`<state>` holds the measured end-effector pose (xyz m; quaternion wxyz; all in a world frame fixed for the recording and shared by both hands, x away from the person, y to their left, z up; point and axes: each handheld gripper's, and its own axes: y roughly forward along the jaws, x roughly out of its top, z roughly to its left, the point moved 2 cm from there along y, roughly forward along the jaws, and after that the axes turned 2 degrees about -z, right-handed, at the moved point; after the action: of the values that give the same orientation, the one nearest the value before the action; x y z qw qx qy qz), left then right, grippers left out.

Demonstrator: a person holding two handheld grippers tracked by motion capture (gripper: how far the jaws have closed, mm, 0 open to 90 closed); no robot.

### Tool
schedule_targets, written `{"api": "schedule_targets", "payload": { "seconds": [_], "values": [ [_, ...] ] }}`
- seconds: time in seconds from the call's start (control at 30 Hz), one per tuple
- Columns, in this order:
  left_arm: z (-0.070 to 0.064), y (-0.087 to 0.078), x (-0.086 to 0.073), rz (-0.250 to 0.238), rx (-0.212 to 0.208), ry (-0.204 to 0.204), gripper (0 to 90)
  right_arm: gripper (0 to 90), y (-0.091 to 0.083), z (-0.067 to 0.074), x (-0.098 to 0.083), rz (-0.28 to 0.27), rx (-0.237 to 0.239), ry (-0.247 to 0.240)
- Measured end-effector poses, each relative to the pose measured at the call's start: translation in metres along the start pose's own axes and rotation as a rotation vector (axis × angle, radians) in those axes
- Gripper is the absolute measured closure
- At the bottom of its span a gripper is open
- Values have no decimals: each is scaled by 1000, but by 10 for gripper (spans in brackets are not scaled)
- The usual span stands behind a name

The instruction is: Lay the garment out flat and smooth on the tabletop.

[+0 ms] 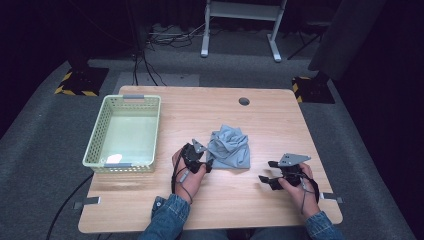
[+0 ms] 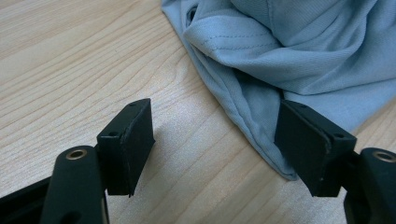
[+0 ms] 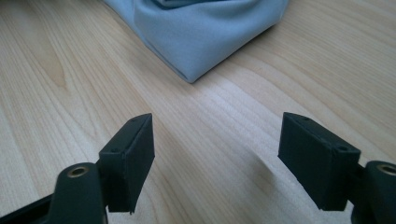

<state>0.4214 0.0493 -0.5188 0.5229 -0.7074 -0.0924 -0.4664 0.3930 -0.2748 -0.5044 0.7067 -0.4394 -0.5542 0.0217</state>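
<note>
A crumpled grey-blue cloth (image 1: 230, 147) lies in the middle of the wooden table (image 1: 225, 200). My left gripper (image 1: 207, 165) sits at the cloth's near left corner. In the left gripper view its jaws (image 2: 217, 140) stand open, and the cloth's hemmed edge (image 2: 252, 112) runs between them, close against the right-hand pad (image 2: 308, 149). My right gripper (image 1: 267, 172) rests to the right of the cloth, apart from it. Its jaws (image 3: 217, 149) stand open over bare wood, with the cloth's folded corner (image 3: 196, 42) a little way ahead of them.
A pale green plastic basket (image 1: 95, 135) stands at the table's left, with a small white item (image 1: 114, 159) in its near corner. A round cable hole (image 1: 244, 101) sits near the table's far edge. Denim sleeves come in from the bottom edge.
</note>
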Motion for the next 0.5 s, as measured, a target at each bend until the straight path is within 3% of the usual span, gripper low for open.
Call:
{"api": "schedule_targets", "payload": {
  "seconds": [0.5],
  "values": [
    [0,0,0,-2,0,-1,277,267,-2,-5,26,-30,-11,-18]
  ]
}}
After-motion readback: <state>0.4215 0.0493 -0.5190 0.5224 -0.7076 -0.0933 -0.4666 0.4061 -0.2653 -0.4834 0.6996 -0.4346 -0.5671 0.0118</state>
